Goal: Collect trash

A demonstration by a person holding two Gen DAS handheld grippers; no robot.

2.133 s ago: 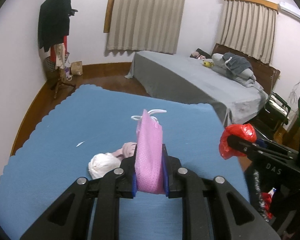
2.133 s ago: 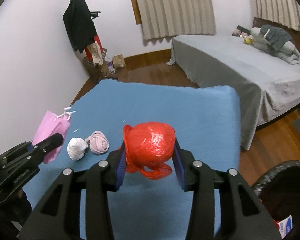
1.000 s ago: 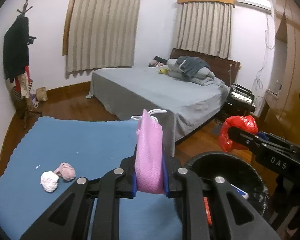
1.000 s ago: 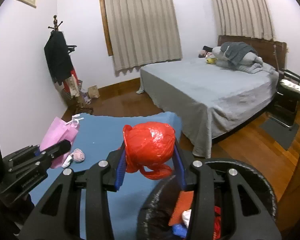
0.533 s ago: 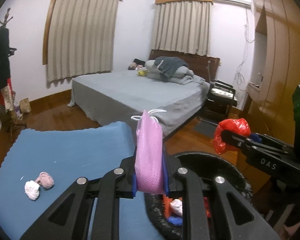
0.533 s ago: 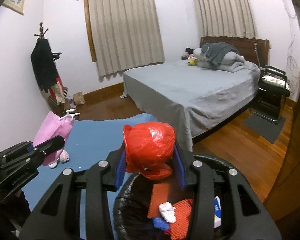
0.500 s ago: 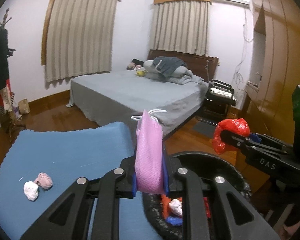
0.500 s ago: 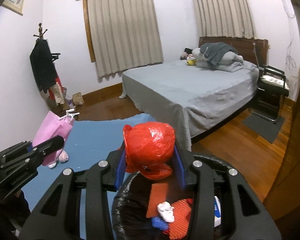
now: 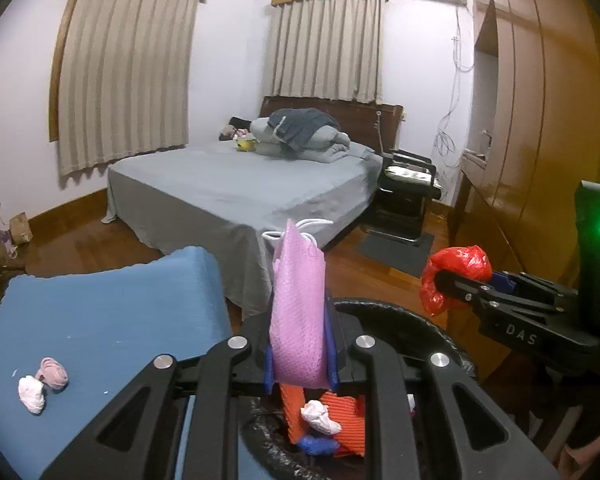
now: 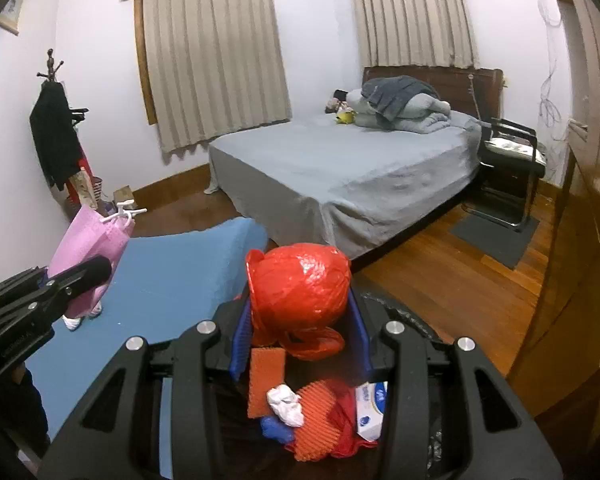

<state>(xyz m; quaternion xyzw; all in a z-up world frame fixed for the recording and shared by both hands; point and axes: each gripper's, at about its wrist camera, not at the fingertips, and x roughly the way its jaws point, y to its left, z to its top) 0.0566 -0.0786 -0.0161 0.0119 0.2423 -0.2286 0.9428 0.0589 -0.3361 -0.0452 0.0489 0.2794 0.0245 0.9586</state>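
Both wrist views close above the bin, facing the bed.

The black bin sits at lower centre of both views, its mouth open though partly filled with orange and white scraps. The wooden wardrobe walls off the right edge. The bed blocks mid-frame. The blue mat at lower left lies mostly bare, with 2 small wads.
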